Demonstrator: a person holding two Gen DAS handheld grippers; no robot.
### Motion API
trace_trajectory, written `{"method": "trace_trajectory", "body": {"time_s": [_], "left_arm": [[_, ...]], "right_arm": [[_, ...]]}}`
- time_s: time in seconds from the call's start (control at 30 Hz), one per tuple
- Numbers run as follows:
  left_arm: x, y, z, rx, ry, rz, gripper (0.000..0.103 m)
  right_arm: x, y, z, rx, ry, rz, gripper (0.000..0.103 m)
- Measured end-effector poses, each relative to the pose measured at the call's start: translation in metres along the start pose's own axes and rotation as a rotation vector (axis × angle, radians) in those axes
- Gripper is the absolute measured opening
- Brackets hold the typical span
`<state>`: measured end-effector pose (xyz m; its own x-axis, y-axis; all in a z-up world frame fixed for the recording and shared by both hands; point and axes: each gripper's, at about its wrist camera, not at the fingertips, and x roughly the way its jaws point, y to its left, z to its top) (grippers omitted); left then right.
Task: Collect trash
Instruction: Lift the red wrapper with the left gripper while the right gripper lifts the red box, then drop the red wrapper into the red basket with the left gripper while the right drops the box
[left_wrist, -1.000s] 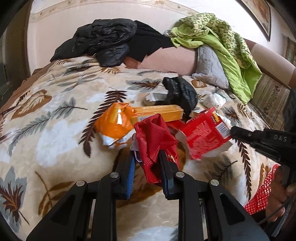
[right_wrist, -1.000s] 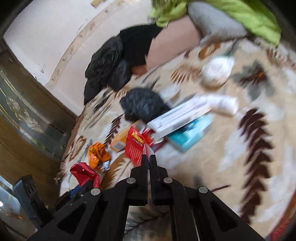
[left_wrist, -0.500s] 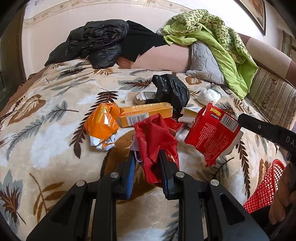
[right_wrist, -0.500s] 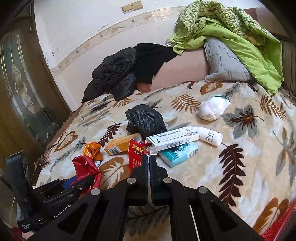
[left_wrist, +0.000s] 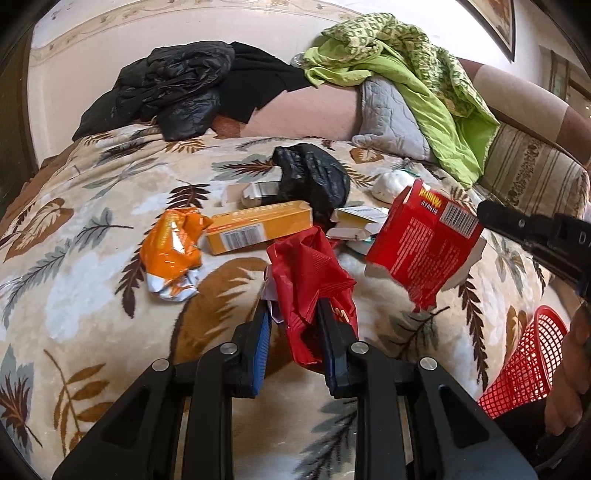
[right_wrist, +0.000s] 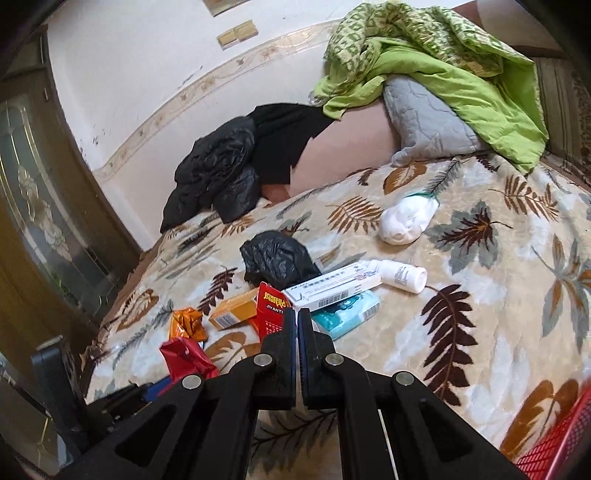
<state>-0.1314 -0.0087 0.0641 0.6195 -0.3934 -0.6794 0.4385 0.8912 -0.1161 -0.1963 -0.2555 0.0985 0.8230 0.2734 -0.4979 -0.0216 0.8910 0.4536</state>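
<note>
Two tools clamped, left tool (left_wrist: 293, 314) on red wrapper (left_wrist: 310, 280), right tool (right_wrist: 296, 317) on red box (left_wrist: 421, 243)

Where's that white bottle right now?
In the right wrist view, the white bottle lies on its side on the blanket, right of centre, touching the white box, below the white sock.

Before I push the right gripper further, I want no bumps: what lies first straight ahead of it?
The right gripper is shut on the red box. Straight past its tips, the white carton and teal packet seem nearest, then the black bag; depth is unclear.
</note>
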Motion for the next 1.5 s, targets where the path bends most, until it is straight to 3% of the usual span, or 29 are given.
{"method": "trace_trajectory", "body": {"time_s": [0.33, 0.63, 0.77, 1.07, 1.27, 1.37, 1.5], "left_arm": [[0.007, -0.020, 0.000, 0.017, 0.019, -0.039, 0.023], [0.000, -0.054, 0.007, 0.035, 0.020, -0.149, 0.023], [-0.005, -0.089, 0.010, 0.100, 0.028, -0.210, 0.023], [-0.024, -0.217, 0.006, 0.332, 0.050, -0.434, 0.023], [-0.022, -0.293, -0.006, 0.430, 0.134, -0.569, 0.023], [-0.017, -0.319, -0.017, 0.472, 0.174, -0.598, 0.024], [-0.011, -0.338, -0.026, 0.491, 0.205, -0.603, 0.054]], "right_arm": [[-0.020, -0.022, 0.003, 0.086, -0.027, 0.008, 0.002], [-0.065, -0.042, -0.001, 0.118, -0.069, -0.026, 0.002], [-0.106, -0.065, -0.002, 0.155, -0.118, -0.069, 0.002], [-0.211, -0.128, -0.009, 0.224, -0.231, -0.237, 0.002], [-0.257, -0.165, -0.036, 0.286, -0.255, -0.359, 0.002], [-0.270, -0.180, -0.049, 0.309, -0.250, -0.406, 0.002], [-0.271, -0.195, -0.057, 0.351, -0.211, -0.426, 0.006]]}}
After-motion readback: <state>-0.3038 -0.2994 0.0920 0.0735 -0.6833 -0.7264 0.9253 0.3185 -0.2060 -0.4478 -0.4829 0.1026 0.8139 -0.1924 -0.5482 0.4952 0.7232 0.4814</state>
